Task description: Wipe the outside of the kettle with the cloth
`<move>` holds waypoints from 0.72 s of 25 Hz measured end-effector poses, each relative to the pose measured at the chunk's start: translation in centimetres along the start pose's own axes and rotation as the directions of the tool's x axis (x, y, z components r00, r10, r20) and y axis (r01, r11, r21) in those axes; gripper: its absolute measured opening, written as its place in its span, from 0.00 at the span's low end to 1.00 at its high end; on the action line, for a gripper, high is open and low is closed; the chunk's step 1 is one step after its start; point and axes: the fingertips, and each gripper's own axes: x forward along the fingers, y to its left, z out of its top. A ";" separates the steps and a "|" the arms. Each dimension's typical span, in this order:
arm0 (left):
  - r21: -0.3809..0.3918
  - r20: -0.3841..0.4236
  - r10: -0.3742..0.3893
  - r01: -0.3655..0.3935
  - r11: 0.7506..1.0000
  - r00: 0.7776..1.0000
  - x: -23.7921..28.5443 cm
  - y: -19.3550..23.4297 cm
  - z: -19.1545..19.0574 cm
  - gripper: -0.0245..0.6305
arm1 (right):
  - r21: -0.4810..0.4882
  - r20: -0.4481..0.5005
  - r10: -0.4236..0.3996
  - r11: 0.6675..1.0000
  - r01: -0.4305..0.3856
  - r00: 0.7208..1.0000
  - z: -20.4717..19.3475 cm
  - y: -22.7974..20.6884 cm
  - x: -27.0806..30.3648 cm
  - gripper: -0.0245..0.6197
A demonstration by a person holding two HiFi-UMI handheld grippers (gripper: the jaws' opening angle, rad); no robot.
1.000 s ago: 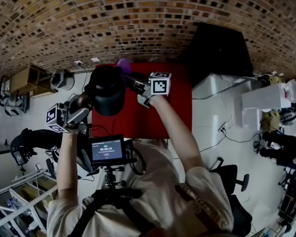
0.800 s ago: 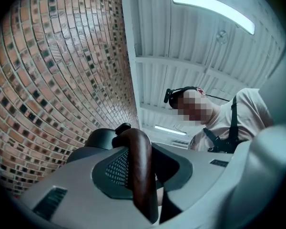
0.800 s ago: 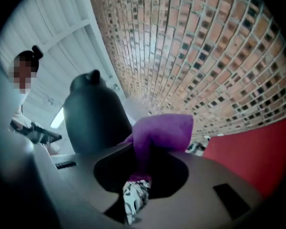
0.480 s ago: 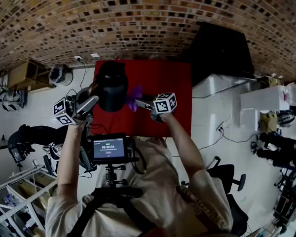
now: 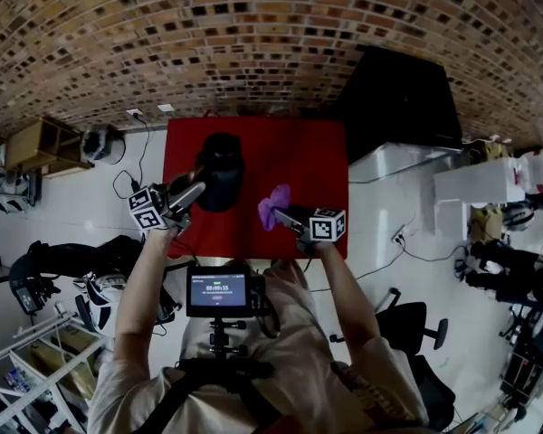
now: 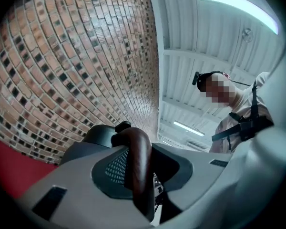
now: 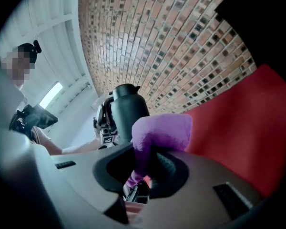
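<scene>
The kettle [image 5: 220, 165] is black and round, with a lid on top and a curved brown handle [image 6: 136, 161]. It is on the left part of the red tabletop [image 5: 317, 161]. From above, one cannot tell if it sits flat or hangs just over the red top.

The left claw [image 5: 190, 193] is at the kettle's near left side. It is partly closed, with both pads pressed on the brown handle, so it has the kettle in its grip.

The kettle looks hard and rather heavy, and more so if there is water inside. Its smooth sides look slippery, so a pinch on the body would likely slide off. The handle is the best place to hold it. A firm grip there should stop the kettle from tipping when the cloth pushes on it.

The cloth [image 5: 273, 208] is purple and sits just to the right of the kettle, not touching it. It looks soft, light and floppy. The right claw [image 5: 288, 213] is squeezed shut on one end of it, and the rest bunches out past the tips toward the kettle.
</scene>
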 end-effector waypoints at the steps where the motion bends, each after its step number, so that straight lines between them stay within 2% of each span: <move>1: -0.023 0.009 -0.001 0.001 1.000 1.000 -0.2 1.2 -1.0 0.19 | 0.017 0.011 -0.005 1.000 0.005 1.000 -0.5 -0.1 -0.5 0.16; 4: -0.083 0.013 0.030 -0.029 0.996 0.999 -0.8 5.1 -3.9 0.19 | 0.049 0.036 -0.033 0.998 0.032 0.999 -1.8 -0.6 -1.6 0.16; 11: -0.130 -0.090 0.126 -0.137 0.982 0.988 -2.0 12.7 -9.7 0.19 | 0.099 0.059 -0.089 0.992 0.083 0.994 -4.5 -1.8 -1.8 0.16; 18: -0.109 -0.172 0.153 -0.173 0.979 0.973 -1.5 17.5 -12.3 0.19 | 0.127 0.065 -0.102 0.987 0.094 0.993 -5.6 -2.2 0.4 0.16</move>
